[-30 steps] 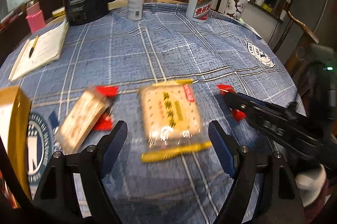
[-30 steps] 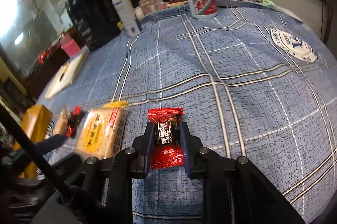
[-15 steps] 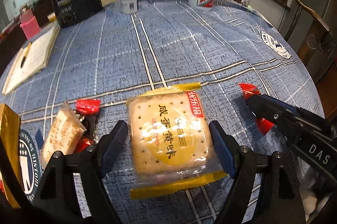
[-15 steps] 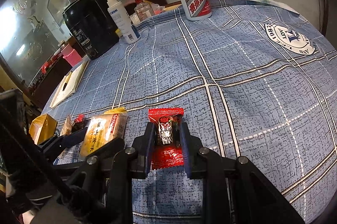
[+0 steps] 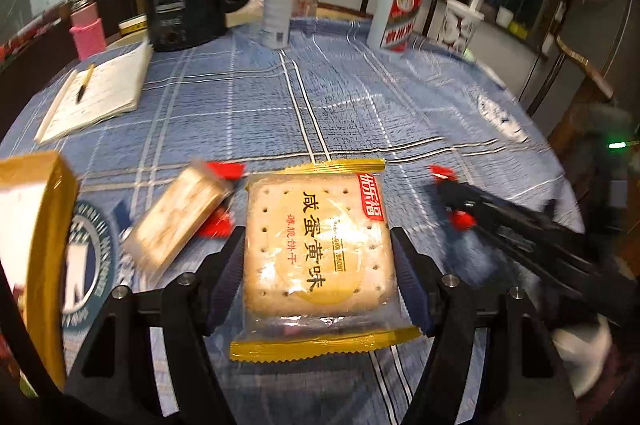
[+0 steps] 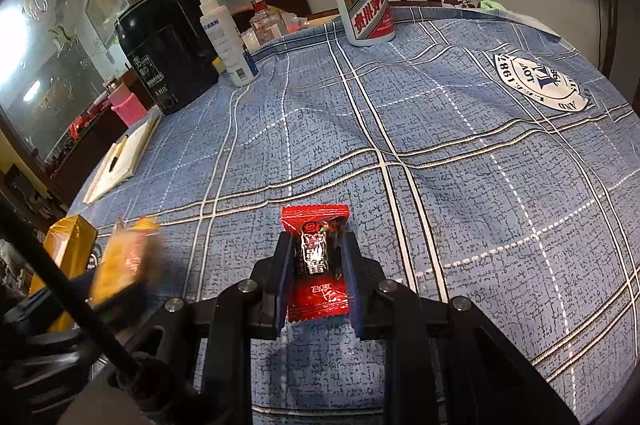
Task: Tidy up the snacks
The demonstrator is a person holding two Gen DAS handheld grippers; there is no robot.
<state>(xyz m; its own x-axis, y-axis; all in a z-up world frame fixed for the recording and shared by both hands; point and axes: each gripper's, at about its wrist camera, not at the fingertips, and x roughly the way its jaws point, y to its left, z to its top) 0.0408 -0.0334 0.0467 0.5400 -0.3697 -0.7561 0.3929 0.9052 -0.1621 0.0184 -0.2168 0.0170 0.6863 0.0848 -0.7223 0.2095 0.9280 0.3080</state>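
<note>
Left gripper (image 5: 318, 257) has just been closing its jaws, and its pads now press both sides of the biscuit pack (image 5: 318, 249), held above the blue checked cloth (image 5: 248, 113). Right gripper (image 6: 316, 265) pinches a red candy (image 6: 316, 261) over the same cloth. Another biscuit pack (image 5: 176, 221) lies just left, beside a yellow box (image 5: 40, 245).

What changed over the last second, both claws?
The left claw has just been closing on the yellow-edged biscuit packet: a second ago it lay between the open pads, now they press its sides and it looks lifted. The right claw stayed shut on the red candy, and the second biscuit packet stayed on the tablecloth.
</note>
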